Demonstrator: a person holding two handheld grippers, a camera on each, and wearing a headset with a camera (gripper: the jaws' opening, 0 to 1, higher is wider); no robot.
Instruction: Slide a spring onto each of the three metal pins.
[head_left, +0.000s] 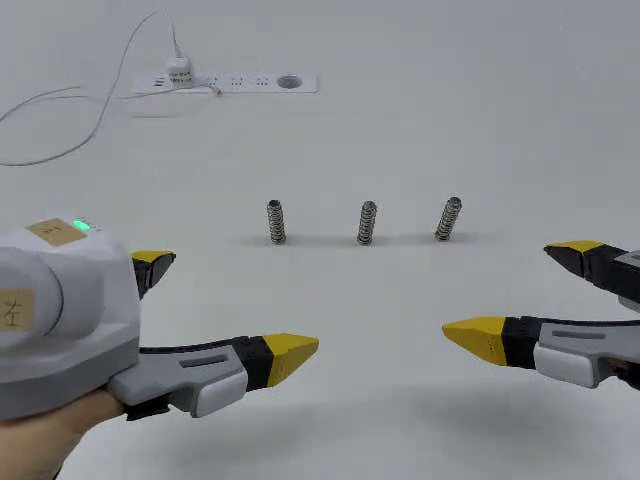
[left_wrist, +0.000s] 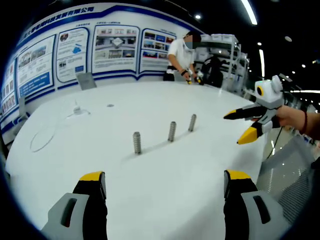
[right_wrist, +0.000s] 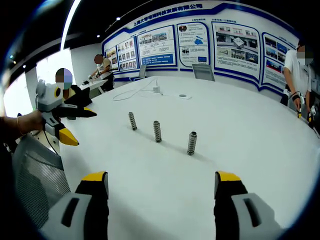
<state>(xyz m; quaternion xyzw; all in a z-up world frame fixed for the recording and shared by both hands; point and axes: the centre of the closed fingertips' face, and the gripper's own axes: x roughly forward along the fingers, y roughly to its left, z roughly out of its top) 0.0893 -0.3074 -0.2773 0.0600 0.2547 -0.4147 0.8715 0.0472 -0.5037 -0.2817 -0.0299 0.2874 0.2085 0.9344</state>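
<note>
Three metal pins stand in a row on the white table, each wearing a coiled spring: the left one (head_left: 276, 221) (left_wrist: 137, 142) (right_wrist: 132, 120), the middle one (head_left: 367, 222) (left_wrist: 172, 131) (right_wrist: 157, 131) and the right one (head_left: 449, 218) (left_wrist: 192, 122) (right_wrist: 192, 143), which leans slightly. My left gripper (head_left: 233, 305) (left_wrist: 164, 184) (right_wrist: 76, 125) hovers open at the near left, well short of the pins. Opposite it, my right gripper (head_left: 510, 290) (right_wrist: 156, 185) (left_wrist: 241, 125) is open at the near right. Neither holds anything.
A white power strip (head_left: 235, 83) with a plugged-in adapter and a trailing white cable (head_left: 60, 110) lies at the table's far side. Other people stand beyond the table (left_wrist: 181, 55) (right_wrist: 102, 67). A mesh chair back (right_wrist: 35, 175) sits by the table edge.
</note>
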